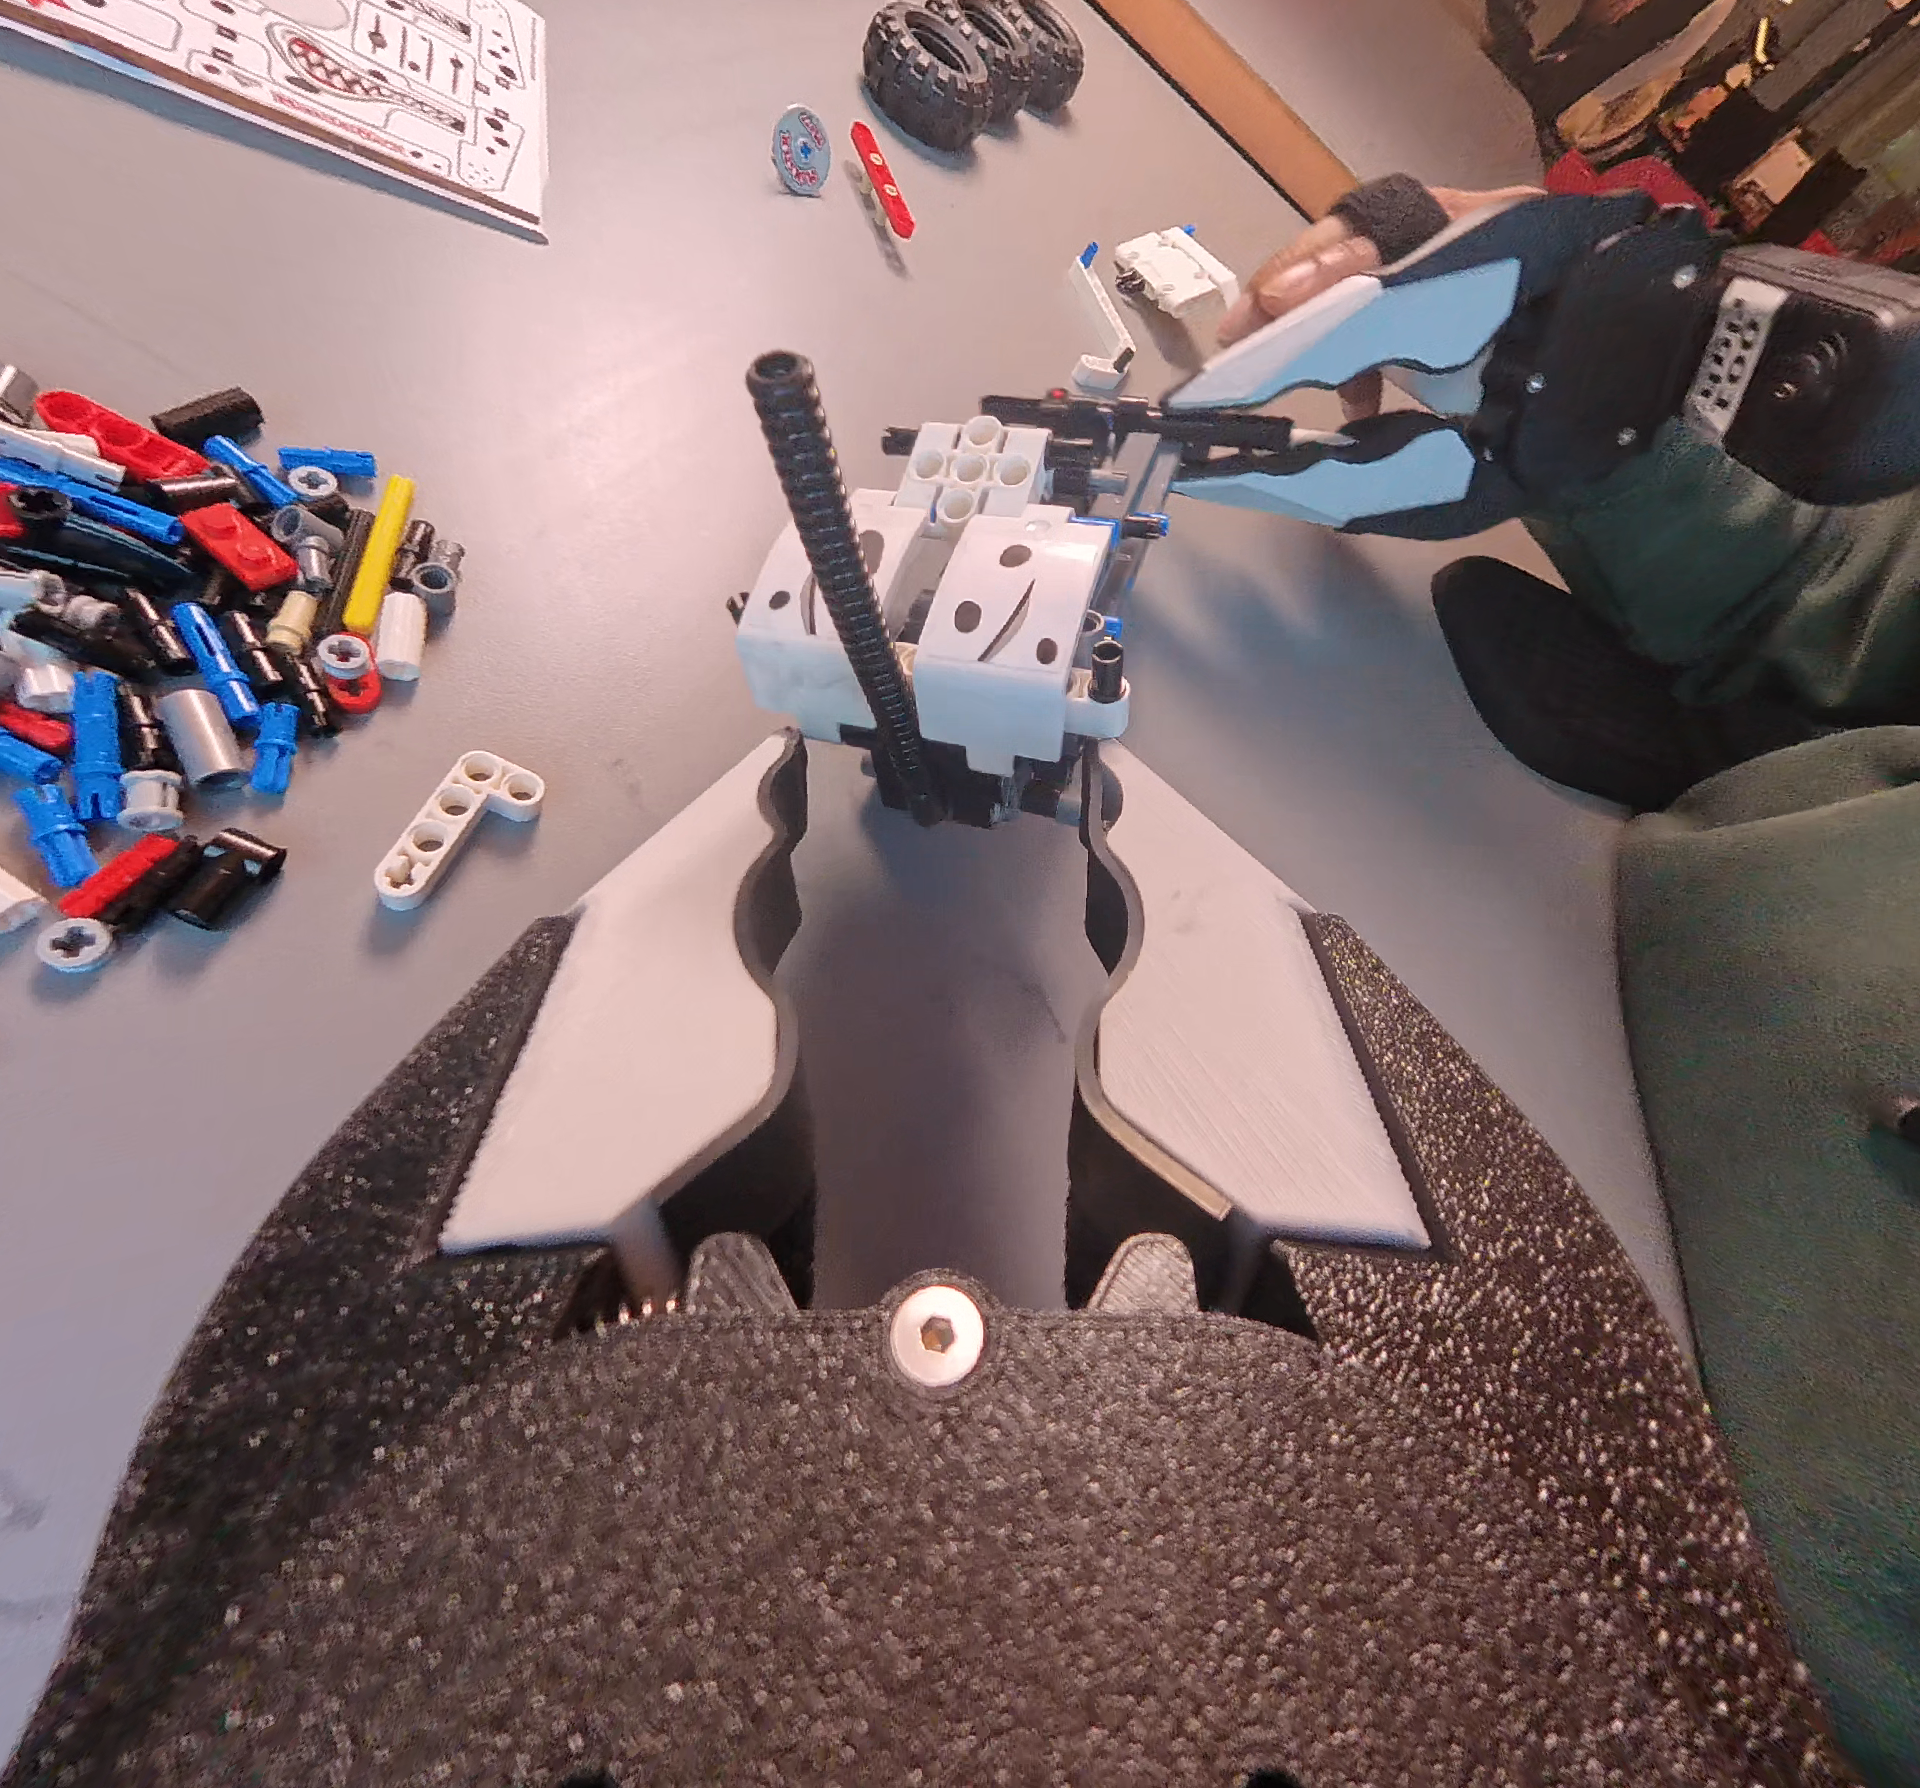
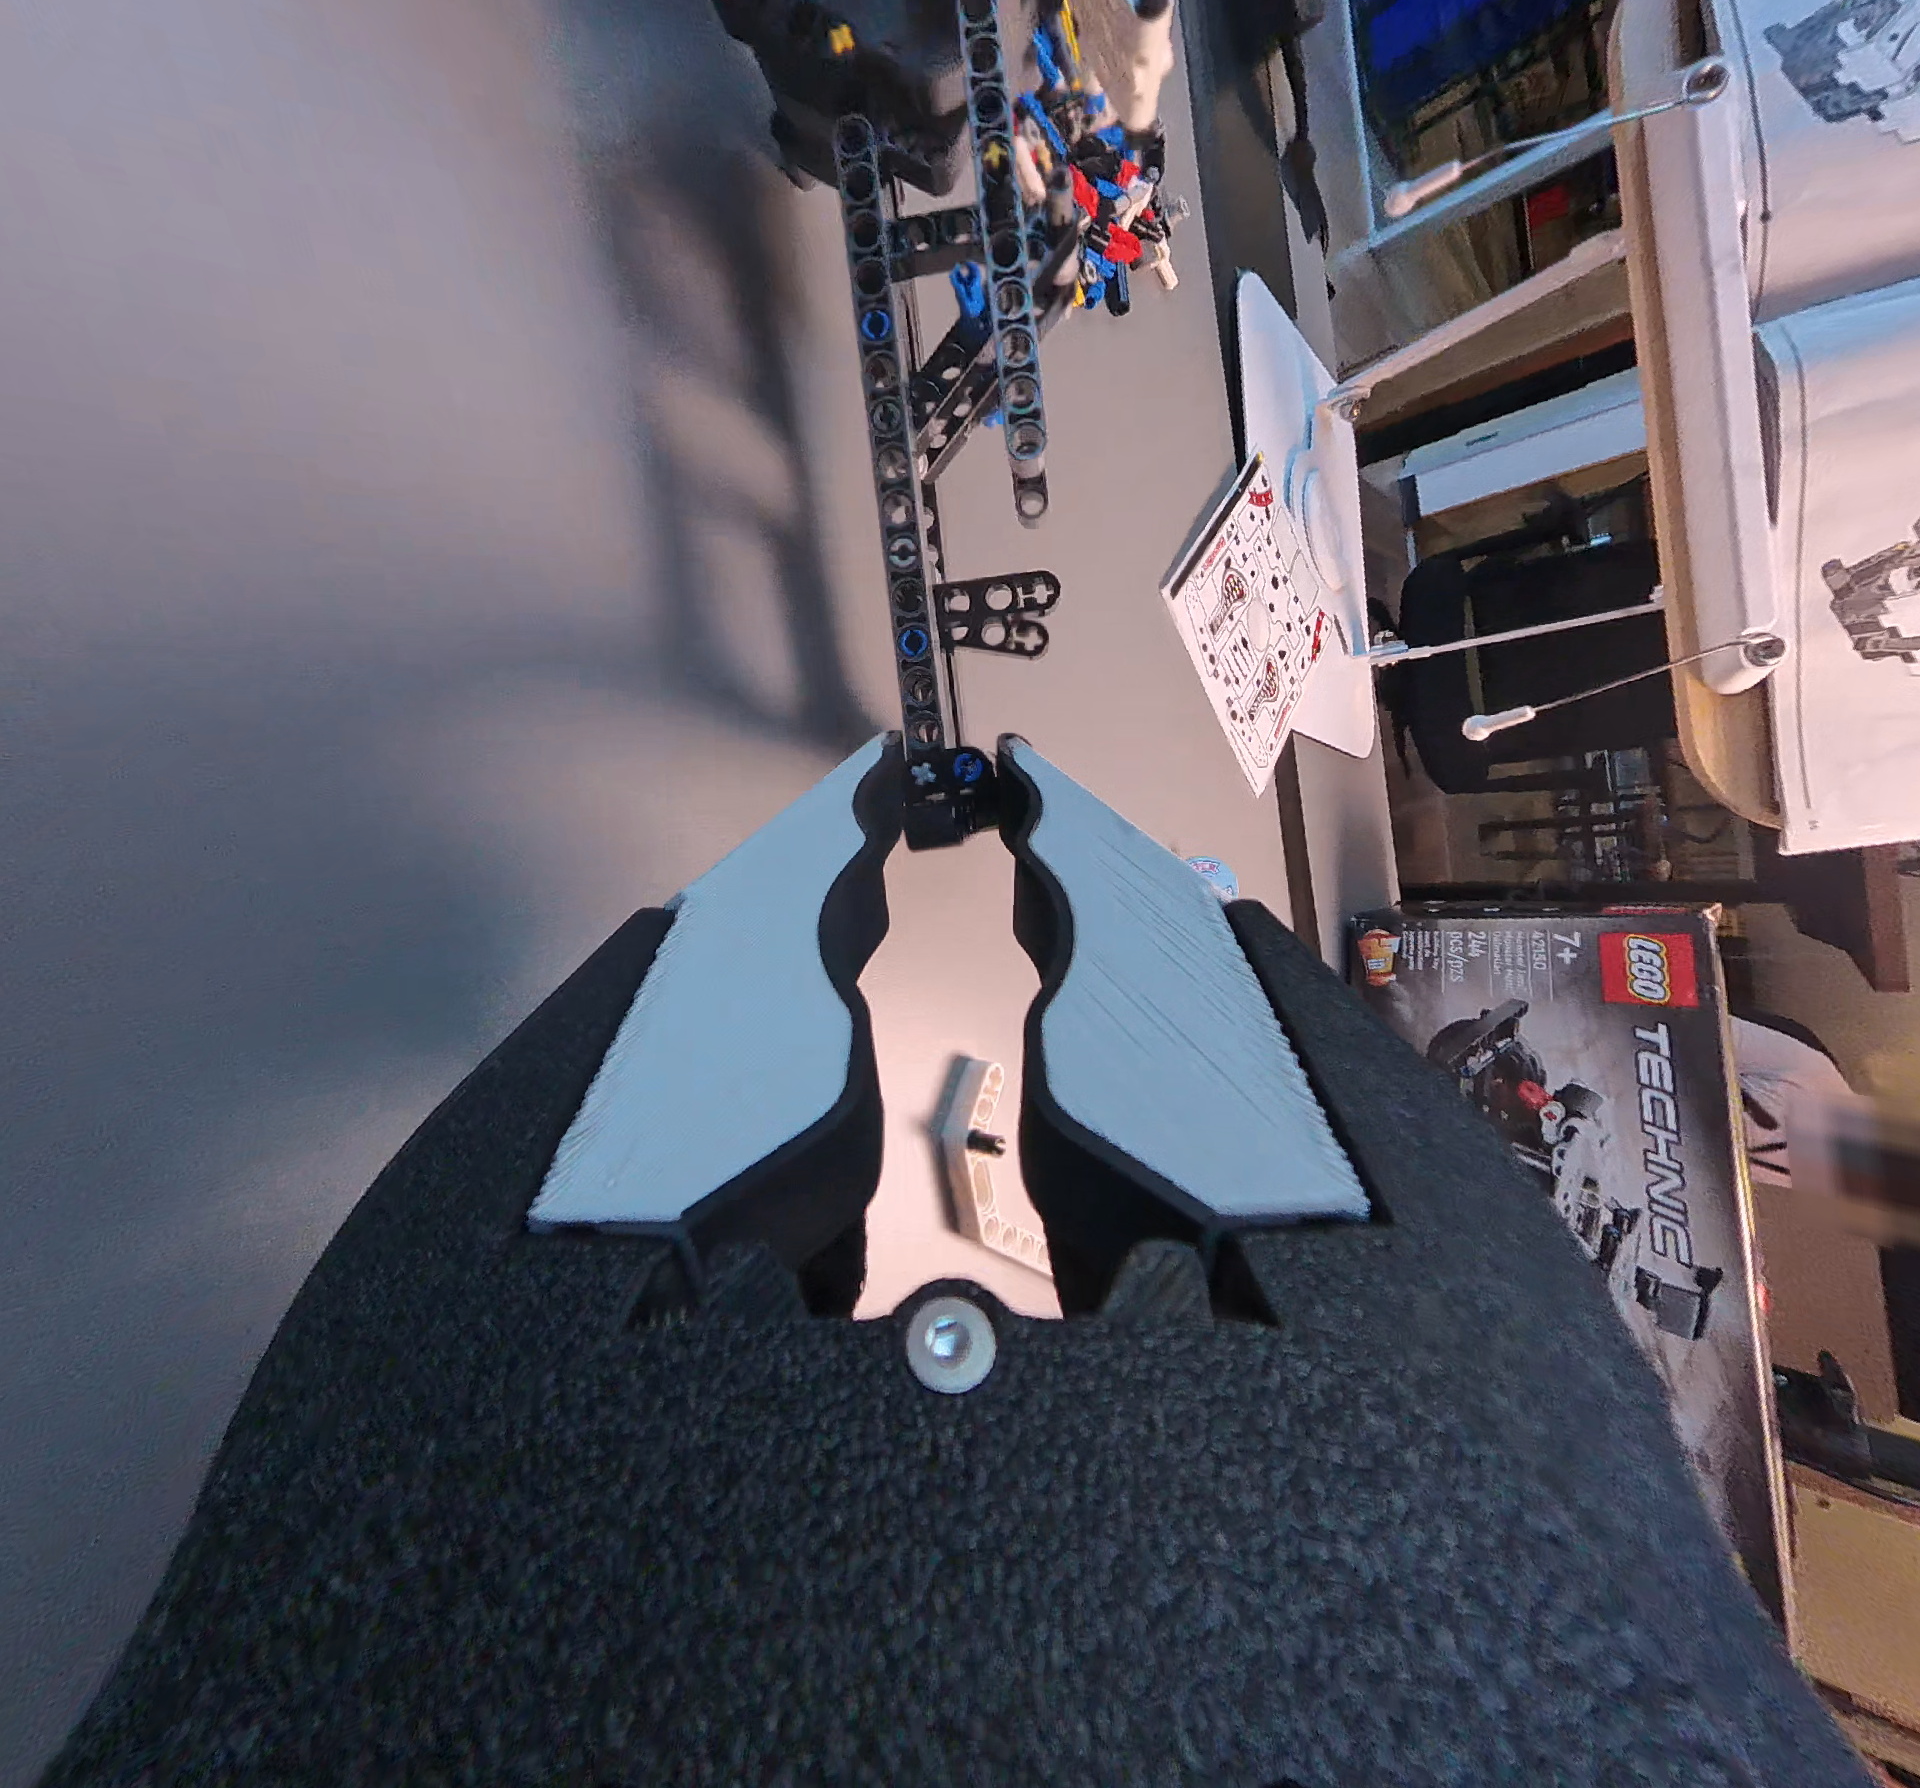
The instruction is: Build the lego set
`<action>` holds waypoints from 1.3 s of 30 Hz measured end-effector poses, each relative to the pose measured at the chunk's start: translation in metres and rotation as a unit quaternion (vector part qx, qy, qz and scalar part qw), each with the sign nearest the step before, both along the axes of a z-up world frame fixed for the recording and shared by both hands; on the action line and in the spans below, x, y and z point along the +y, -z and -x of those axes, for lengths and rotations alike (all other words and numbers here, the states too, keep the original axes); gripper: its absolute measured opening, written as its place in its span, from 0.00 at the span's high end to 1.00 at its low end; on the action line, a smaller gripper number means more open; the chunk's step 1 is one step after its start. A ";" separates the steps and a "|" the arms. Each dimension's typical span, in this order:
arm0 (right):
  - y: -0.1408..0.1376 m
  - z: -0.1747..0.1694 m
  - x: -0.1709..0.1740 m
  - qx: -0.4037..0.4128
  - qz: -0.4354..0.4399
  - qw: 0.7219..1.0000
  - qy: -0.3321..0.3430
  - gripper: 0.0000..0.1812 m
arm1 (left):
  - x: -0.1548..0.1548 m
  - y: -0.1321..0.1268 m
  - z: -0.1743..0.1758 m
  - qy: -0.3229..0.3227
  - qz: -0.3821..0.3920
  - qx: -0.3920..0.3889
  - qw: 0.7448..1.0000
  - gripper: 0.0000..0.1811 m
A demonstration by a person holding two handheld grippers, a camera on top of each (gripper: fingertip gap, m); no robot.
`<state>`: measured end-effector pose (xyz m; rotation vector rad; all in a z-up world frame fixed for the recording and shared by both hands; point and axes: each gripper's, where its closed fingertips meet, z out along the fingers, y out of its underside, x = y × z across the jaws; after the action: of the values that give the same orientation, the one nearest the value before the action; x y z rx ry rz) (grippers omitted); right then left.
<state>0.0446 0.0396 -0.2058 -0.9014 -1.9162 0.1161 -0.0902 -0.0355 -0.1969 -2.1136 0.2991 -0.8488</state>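
White lego model (image 1: 940, 616) gripped at both ends by jaws.

Not quoting any wording, just where it sits. Dark cardboard set box (image 2: 1558, 1115) past my right gripper: red square logo, big white lettering, small numbers at the top edge. White sticker sheet (image 1: 270, 45): small red lettered decals. Round grey disc (image 1: 802, 149): printed marking, too small to read. White clipped instruction pages (image 2: 1849, 24): drawings only.
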 end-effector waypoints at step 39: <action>0.039 -0.028 -0.079 -0.200 0.320 0.926 -0.023 0.84 | 0.002 -0.016 -0.021 -0.048 -0.104 0.102 0.988 0.69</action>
<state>0.0729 -0.0390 -0.2450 -1.3910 -2.3259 0.6629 -0.0693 -0.0332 -0.1812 -2.0025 0.3734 -0.5209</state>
